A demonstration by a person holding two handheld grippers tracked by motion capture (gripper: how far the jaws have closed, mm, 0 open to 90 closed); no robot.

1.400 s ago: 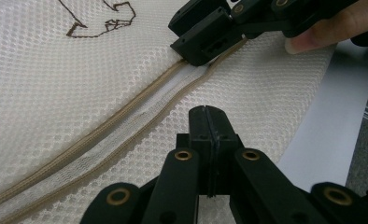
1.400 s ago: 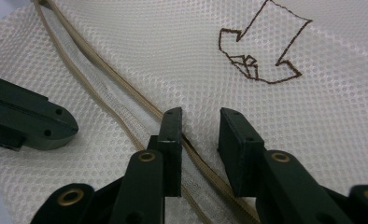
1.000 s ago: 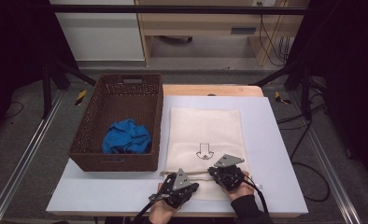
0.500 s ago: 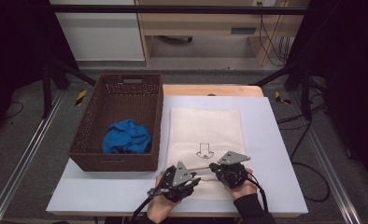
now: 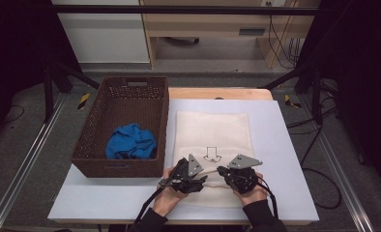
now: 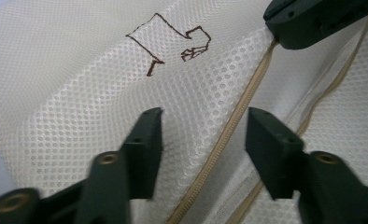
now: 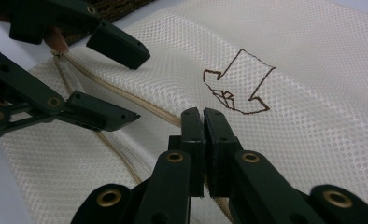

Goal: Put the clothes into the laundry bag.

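A white table (image 5: 285, 159) carries everything, with a strip of bare wood showing along its far edge. On its left part stands a dark brown woven basket (image 5: 123, 125), and inside it, toward the near end, lies a crumpled blue cloth (image 5: 130, 142). Just beside the basket, on the middle of the table, a cream mesh bag (image 5: 212, 130) lies flat, its near end under the two grippers.

The bag bears no readable words. Its one mark is a brown stitched outline of a broad arrow (image 5: 211, 154), with a few small angular shapes at its tip; in the high view it points toward the person. A tan zipper (image 6: 229, 135) runs across the bag near that arrow, and it is partly undone, its two tapes parting toward one side.

The left gripper (image 6: 203, 128) hovers over the bag with its jaws spread wide, the zipper line running between them. The right gripper (image 7: 203, 114) has its jaws pressed together right at the zipper line, next to the arrow; whether they pinch the zipper pull or only mesh, I cannot tell. A hand (image 5: 167, 203) holds the left gripper from the near edge, and a dark sleeve (image 5: 258, 217) covers the other wrist.
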